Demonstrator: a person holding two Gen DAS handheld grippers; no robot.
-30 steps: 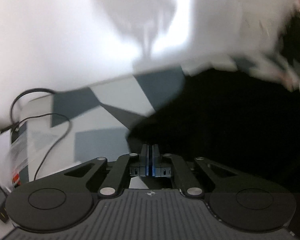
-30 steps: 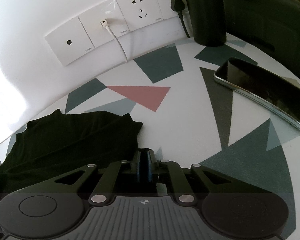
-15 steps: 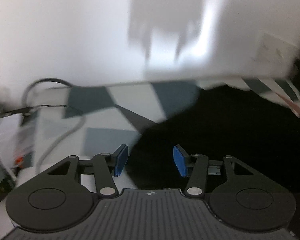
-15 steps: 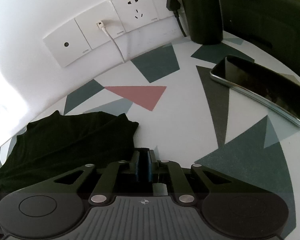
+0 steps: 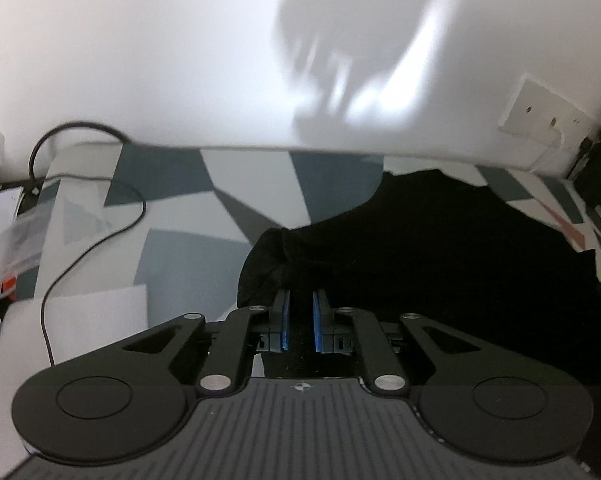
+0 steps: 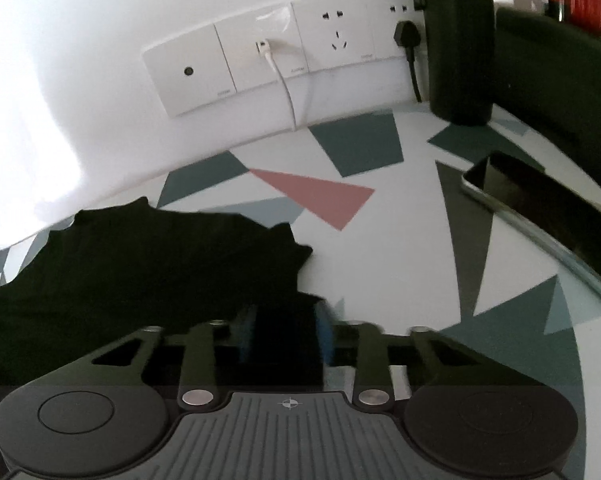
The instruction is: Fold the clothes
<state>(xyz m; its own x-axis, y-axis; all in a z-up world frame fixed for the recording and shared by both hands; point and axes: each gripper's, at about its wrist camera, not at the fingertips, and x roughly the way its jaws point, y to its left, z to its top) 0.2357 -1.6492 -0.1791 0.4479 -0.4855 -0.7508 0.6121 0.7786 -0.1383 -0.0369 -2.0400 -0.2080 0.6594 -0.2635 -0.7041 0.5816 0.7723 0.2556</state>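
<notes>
A black garment (image 5: 440, 248) lies spread on the patterned table (image 5: 188, 256). In the left wrist view my left gripper (image 5: 302, 300) sits at the garment's bunched left edge, its blue pads drawn close with black cloth pinched in the narrow gap. The right wrist view shows the same garment (image 6: 148, 264) reaching the wall side, its right edge rippled. My right gripper (image 6: 286, 320) is over the garment's near right corner, blurred, with the pads apart and dark cloth lying between them.
A phone (image 6: 540, 216) lies on the table at the right. Wall sockets (image 6: 260, 60) with a white cable and a black plug line the back wall, beside a black cylinder (image 6: 458, 40). A thin black cable (image 5: 100, 240) and white paper (image 5: 96, 312) lie at the left.
My left gripper opened half a second ago, shifted to the garment's left edge and has closed down on the cloth. My right gripper, shut before, has just opened; the garment's edge has rumpled.
</notes>
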